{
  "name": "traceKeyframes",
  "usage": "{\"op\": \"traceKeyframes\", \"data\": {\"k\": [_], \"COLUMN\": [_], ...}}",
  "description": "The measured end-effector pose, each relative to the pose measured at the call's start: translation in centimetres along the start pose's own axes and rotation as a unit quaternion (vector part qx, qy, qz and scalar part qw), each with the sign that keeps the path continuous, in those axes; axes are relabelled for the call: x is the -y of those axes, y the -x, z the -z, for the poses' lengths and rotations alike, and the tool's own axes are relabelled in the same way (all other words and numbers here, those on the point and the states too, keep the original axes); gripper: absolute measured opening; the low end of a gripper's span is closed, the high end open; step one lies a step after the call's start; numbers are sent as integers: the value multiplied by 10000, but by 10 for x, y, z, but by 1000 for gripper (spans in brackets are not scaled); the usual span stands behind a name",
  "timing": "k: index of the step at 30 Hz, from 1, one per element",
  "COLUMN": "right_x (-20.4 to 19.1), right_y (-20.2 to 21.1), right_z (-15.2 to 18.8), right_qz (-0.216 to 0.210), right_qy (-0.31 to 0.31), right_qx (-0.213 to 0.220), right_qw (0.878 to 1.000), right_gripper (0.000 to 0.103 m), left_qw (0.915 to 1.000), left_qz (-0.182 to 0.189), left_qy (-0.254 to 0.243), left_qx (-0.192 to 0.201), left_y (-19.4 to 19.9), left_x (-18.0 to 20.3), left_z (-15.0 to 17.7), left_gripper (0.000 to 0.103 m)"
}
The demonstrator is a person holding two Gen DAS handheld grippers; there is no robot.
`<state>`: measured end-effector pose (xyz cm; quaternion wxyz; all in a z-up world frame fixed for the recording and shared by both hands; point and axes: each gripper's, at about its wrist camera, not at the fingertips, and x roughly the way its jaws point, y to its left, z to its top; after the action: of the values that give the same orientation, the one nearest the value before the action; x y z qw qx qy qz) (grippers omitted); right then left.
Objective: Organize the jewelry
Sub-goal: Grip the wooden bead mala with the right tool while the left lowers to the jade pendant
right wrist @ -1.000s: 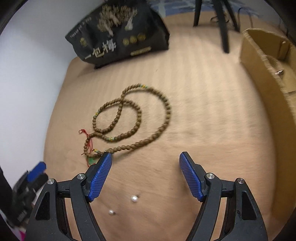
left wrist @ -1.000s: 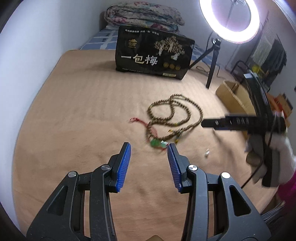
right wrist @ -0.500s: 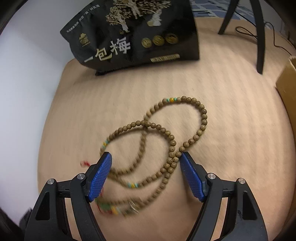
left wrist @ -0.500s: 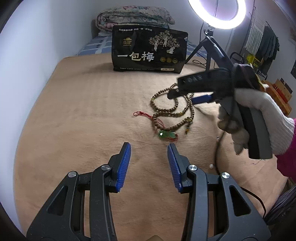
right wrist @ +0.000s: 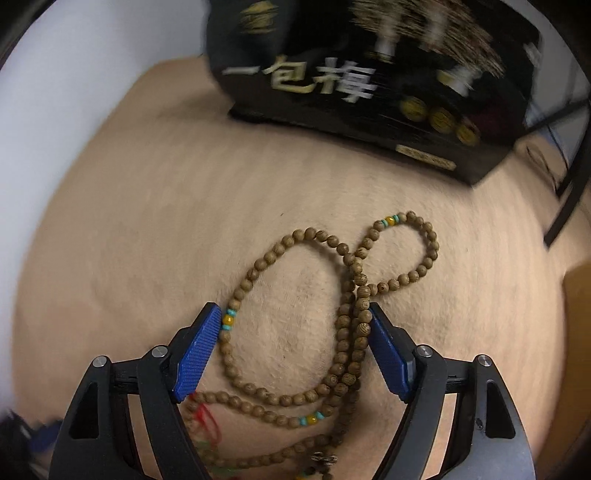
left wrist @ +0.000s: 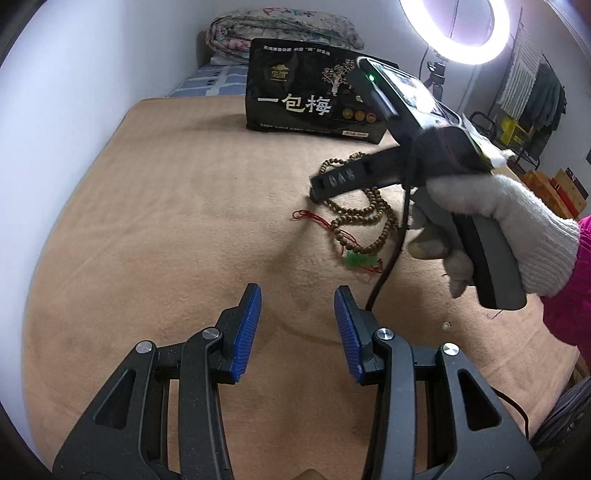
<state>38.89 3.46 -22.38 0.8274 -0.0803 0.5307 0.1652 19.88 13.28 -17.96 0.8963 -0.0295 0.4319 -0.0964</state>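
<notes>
A long wooden bead necklace (right wrist: 347, 295) with yellow and turquoise beads, red cord and a green pendant lies looped on the tan blanket. It also shows in the left wrist view (left wrist: 365, 218). My right gripper (right wrist: 291, 328) is open, low over the necklace, its fingers straddling a loop. In the left wrist view the right gripper's tip (left wrist: 321, 188) rests over the beads, held by a white-gloved hand (left wrist: 491, 221). My left gripper (left wrist: 297, 314) is open and empty, hovering above bare blanket short of the green pendant (left wrist: 360, 260).
A black printed bag (left wrist: 306, 99) stands at the back of the blanket, also in the right wrist view (right wrist: 369, 66). A ring light (left wrist: 458, 26) on a tripod stands back right. A small silver piece (left wrist: 446, 325) lies on the blanket at right. Folded bedding (left wrist: 280, 29) lies behind.
My right gripper has moved forward and down over the necklace until its fingers straddle the beads. The left gripper has pulled back slightly and stayed open.
</notes>
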Motion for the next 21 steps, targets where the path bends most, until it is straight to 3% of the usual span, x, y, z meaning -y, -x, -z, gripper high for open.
{"op": "traceKeyframes", "data": {"k": [3, 11, 16, 21], "right_x": [4, 38, 68, 82], "right_y": [2, 27, 38, 50], "right_z": [3, 33, 55, 73], "right_qz": [-122, -244, -507, -288], "right_qy": [159, 587, 667, 904], "right_qx": [35, 123, 195, 235], "right_qw": [9998, 9979, 9963, 9952], "right_gripper": [70, 15, 10, 10], "left_qw": [10000, 9999, 9999, 9992], "left_qz": [-7, 51, 124, 296], "left_qy": [44, 115, 4, -94], "left_qx": [-9, -24, -98, -247], "left_y": [-1, -8, -17, -29], "left_x": [-4, -4, 7, 21], "left_z": [1, -6, -10, -10], "left_gripper": [42, 42, 42, 42]}}
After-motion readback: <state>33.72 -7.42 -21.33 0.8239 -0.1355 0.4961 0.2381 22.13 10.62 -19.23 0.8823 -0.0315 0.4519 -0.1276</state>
